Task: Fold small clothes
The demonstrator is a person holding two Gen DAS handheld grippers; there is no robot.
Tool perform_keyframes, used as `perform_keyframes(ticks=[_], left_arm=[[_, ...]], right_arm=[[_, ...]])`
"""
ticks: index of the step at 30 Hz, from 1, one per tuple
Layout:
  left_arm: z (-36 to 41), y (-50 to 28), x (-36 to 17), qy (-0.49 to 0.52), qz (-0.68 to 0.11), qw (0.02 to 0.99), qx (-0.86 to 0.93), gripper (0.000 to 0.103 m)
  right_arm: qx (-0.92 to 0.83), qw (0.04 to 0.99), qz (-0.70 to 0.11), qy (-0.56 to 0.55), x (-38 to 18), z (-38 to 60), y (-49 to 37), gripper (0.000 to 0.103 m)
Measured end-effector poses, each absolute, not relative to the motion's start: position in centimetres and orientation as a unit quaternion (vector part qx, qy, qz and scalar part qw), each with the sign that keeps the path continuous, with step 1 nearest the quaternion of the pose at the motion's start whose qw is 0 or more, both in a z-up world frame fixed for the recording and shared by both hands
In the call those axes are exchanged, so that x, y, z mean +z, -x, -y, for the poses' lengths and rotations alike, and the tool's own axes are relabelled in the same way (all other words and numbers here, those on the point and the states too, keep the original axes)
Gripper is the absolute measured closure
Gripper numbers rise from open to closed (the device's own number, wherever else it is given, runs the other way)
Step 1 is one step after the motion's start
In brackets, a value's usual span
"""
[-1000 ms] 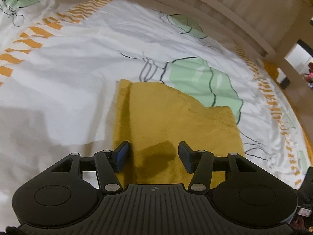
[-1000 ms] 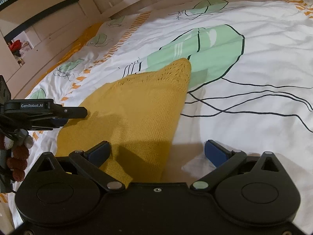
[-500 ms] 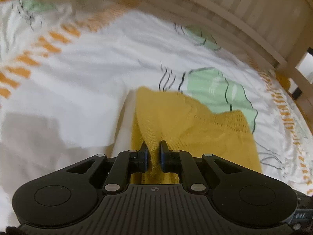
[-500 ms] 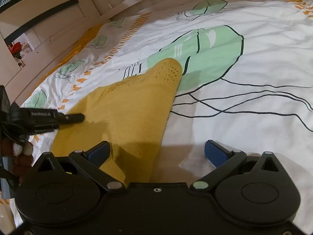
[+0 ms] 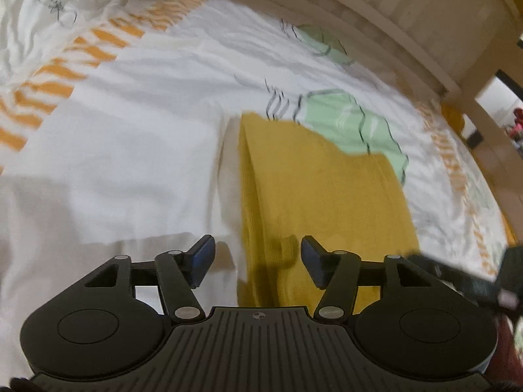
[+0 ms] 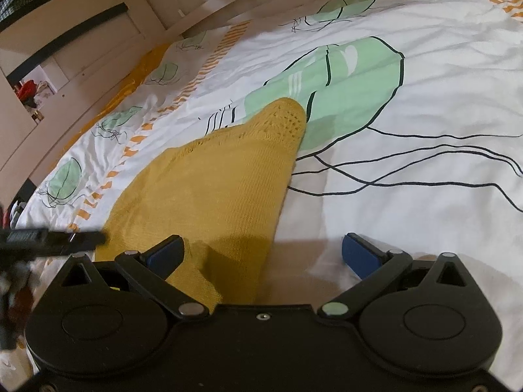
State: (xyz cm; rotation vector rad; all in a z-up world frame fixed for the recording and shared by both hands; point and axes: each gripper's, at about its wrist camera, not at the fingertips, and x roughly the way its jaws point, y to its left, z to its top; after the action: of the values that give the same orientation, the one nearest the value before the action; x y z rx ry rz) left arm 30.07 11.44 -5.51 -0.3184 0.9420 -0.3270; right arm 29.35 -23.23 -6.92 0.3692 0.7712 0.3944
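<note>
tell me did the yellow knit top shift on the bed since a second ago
Yes. In the right wrist view the yellow knit top has slid left: its far tip covers less of the green leaf print than before.

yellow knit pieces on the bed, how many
1: the yellow knit garment lies folded on the white printed bedspread, just ahead of both open grippers. Anything beneath it is hidden.

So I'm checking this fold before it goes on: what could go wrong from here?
1. The left gripper has just been opening; its fingers straddle the yellow knit's layered edge without pressing, so the stack may slide apart.
2. The right gripper is open over the other edge; closing could pinch the bedsheet too.
</note>
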Motion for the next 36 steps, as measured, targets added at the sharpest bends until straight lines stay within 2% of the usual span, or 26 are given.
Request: perform_keyframes(ticks=[5, 8, 14, 22, 24, 25, 26, 36], left_arm=[[-11.2, -26.7, -5.5, 0.167, -0.456, 0.858, -0.166, 0.040], [-10.6, -25.9, -5.8, 0.177, -0.456, 0.855, -0.171, 0.034], [-8.5, -27.2, -7.5, 0.149, -0.464, 0.855, -0.179, 0.034], [-8.0, -27.9, -7.7, 0.136, -0.443, 0.871, -0.164, 0.033], [-7.9, -28.2, -8.1, 0.132, -0.447, 0.869, -0.167, 0.032], [-7.8, -28.3, -8.2, 0.132, -0.446, 0.868, -0.172, 0.027], [-7.7, -28.3, -8.2, 0.134, -0.446, 0.866, -0.179, 0.024], [-8.3, -29.3, -9.2, 0.235, -0.475, 0.807, -0.259, 0.020]], right_arm=[[0.190, 0.891, -0.373, -0.179, -6.9, 23.2, -29.1, 0.000], [0.191, 0.889, -0.372, -0.186, -6.9, 23.4, -29.0, 0.000], [0.192, 0.884, -0.374, -0.203, -6.9, 23.7, -29.3, 0.000], [0.213, 0.857, -0.375, -0.281, -7.3, 24.8, -32.0, 0.000], [0.226, 0.848, -0.375, -0.298, -7.6, 24.7, -33.0, 0.000], [0.234, 0.843, -0.375, -0.306, -7.7, 24.5, -33.7, 0.000], [0.243, 0.838, -0.375, -0.314, -7.9, 24.4, -34.3, 0.000], [0.275, 0.802, -0.412, -0.335, -7.9, 22.6, -37.7, 0.000]])
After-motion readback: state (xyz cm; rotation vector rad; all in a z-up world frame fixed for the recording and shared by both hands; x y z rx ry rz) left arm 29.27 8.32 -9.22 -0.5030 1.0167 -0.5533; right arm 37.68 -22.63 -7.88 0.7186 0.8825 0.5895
